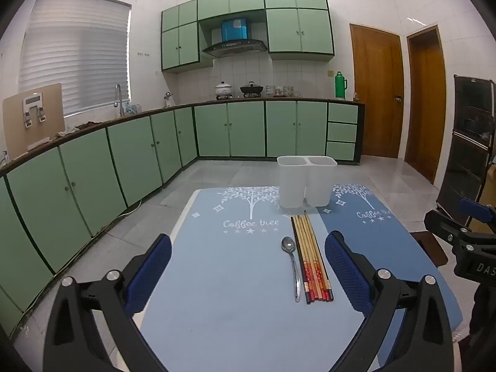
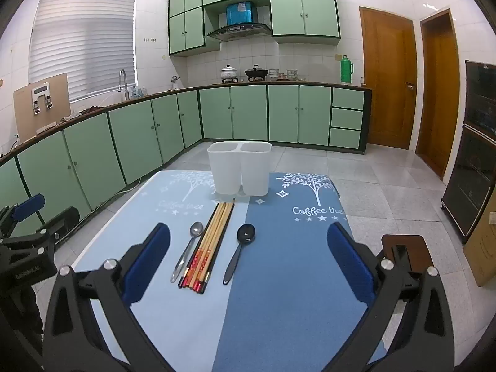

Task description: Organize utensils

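A white two-compartment holder (image 1: 307, 181) (image 2: 239, 167) stands at the far end of the blue table mat (image 1: 232, 279) (image 2: 279, 294). In front of it lie a metal spoon (image 1: 293, 263) (image 2: 187, 251), a bundle of several chopsticks (image 1: 311, 255) (image 2: 209, 245) and a black spoon (image 2: 240, 249), side by side. My left gripper (image 1: 248, 266) is open above the near mat, with the spoon and chopsticks ahead between its fingers. My right gripper (image 2: 248, 257) is open too, and nothing is held. The black spoon is hidden in the left wrist view.
Green kitchen cabinets (image 1: 93, 173) run along the left and back. Two wooden doors (image 2: 412, 86) and a dark appliance (image 2: 474, 142) stand at the right. A brown stool (image 2: 406, 248) sits near the table's right side. Grey tiled floor surrounds the table.
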Demonstrator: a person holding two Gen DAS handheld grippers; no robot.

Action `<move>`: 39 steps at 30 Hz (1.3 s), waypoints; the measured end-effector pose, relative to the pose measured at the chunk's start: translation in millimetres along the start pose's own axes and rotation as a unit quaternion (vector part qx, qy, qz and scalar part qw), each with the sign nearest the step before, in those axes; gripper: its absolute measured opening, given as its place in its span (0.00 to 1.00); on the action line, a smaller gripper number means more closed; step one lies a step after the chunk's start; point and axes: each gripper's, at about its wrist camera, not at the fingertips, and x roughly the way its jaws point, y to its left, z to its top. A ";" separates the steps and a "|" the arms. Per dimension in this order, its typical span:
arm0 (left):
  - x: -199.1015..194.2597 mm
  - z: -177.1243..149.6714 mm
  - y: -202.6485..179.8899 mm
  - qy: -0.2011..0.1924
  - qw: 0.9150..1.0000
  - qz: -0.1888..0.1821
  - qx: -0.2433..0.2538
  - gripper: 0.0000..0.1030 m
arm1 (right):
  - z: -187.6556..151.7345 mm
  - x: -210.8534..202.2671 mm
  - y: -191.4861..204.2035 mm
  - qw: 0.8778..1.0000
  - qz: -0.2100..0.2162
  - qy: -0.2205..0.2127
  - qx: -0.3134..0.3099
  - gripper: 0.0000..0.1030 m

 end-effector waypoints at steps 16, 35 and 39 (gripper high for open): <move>-2.8 0.4 4.3 -0.002 1.000 0.002 -0.001 0.94 | 0.3 -3.3 -1.1 1.000 0.001 -0.003 0.004 0.95; -4.8 3.5 5.4 -0.002 1.000 0.003 0.002 0.94 | 3.3 -2.5 2.9 1.000 0.002 -0.002 0.002 0.95; -5.0 4.1 5.0 -0.002 1.000 0.004 0.002 0.94 | 3.9 -2.4 3.5 1.000 0.002 -0.002 0.001 0.95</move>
